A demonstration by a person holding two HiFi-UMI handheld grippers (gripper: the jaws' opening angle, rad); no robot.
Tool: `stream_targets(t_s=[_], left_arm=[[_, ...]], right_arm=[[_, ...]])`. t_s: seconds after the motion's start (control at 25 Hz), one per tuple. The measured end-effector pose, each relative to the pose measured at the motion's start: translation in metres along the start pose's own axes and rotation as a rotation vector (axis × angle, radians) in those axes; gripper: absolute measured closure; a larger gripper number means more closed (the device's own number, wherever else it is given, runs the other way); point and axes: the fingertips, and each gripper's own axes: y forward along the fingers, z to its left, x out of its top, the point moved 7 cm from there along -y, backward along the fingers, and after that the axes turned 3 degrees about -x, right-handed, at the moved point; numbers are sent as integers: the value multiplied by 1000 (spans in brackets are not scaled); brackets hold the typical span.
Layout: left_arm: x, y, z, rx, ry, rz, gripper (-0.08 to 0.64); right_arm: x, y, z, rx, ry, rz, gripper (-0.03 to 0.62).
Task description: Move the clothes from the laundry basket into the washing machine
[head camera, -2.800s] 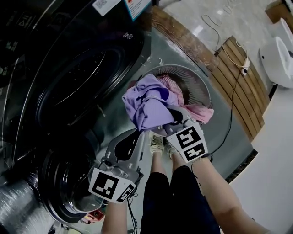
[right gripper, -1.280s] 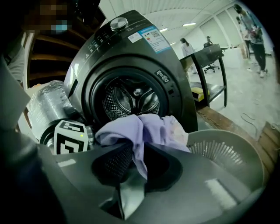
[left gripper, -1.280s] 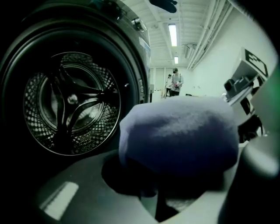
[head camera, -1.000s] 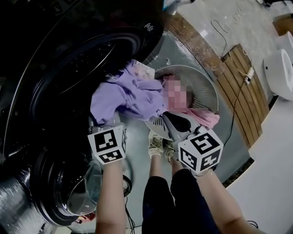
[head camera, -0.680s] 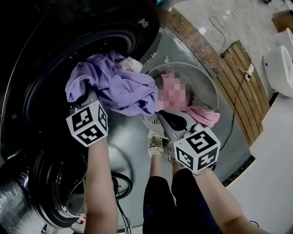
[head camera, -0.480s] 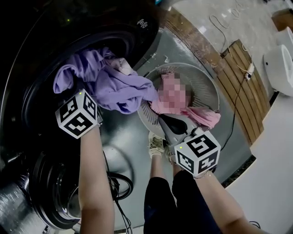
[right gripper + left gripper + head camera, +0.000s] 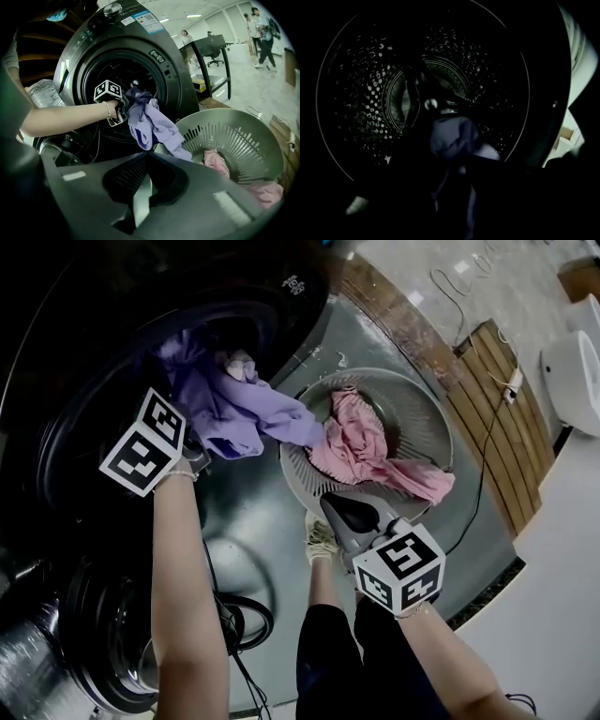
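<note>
A purple garment [image 7: 236, 401] hangs half inside the mouth of the dark washing machine [image 7: 112, 343], its tail trailing toward the basket. My left gripper [image 7: 199, 439] is shut on it at the drum opening; the left gripper view shows the cloth [image 7: 452, 137] in front of the perforated drum [image 7: 370, 93]. The grey round laundry basket [image 7: 412, 404] stands on the floor to the right, with a pink garment [image 7: 361, 448] in it. My right gripper [image 7: 339, 507] hovers at the basket's near rim, shut, holding nothing. The right gripper view shows the left gripper [image 7: 115, 114], the purple garment [image 7: 151, 123] and the basket [image 7: 236, 133].
The washer's round door [image 7: 141, 643] hangs open at the lower left. A black cable [image 7: 472, 486] runs over the floor by wooden slats [image 7: 487, 390]. The person's legs and shoes [image 7: 322, 538] stand below the basket. A desk [image 7: 208, 47] and people [image 7: 262, 33] are far behind.
The left gripper has carried the purple garment up and to the left, from over the basket into the drum opening. The right gripper has stayed near the basket's rim.
</note>
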Motion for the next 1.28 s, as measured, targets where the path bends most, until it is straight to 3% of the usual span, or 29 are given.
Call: stream_targets(t_s=[0.28, 0.4, 0.56, 0.76, 0.92, 0.96, 1.08, 1.2, 1.28], left_arm=[[-30, -39, -19, -83, -69, 35, 233], [-62, -64, -36, -122, -99, 111, 169], [-115, -75, -68, -176, -123, 246, 136], [-146, -62, -94, -166, -161, 307, 133], [-154, -45, -100, -99, -138, 262, 135], [-155, -42, -98, -75, -125, 243, 145], [-155, -34, -91, -18, -32, 218, 312], [-144, -31, -89, -35, 72, 164, 470], [-131, -36, -85, -52, 96, 109, 486]], right_arm=[[1, -4, -1, -13, -3, -5, 571], [-1, -7, -3, -19, 1, -3, 571], [-5, -6, -8, -17, 12, -11, 571], [-3, -2, -12, -15, 13, -19, 571], [-4, -1, -15, -10, 0, -19, 571], [-4, -1, -16, -11, -1, -19, 571], [-6, 0, -20, -13, -1, -16, 571], [-8, 1, -24, -14, 3, -14, 571], [-8, 0, -25, -10, 11, -20, 571]])
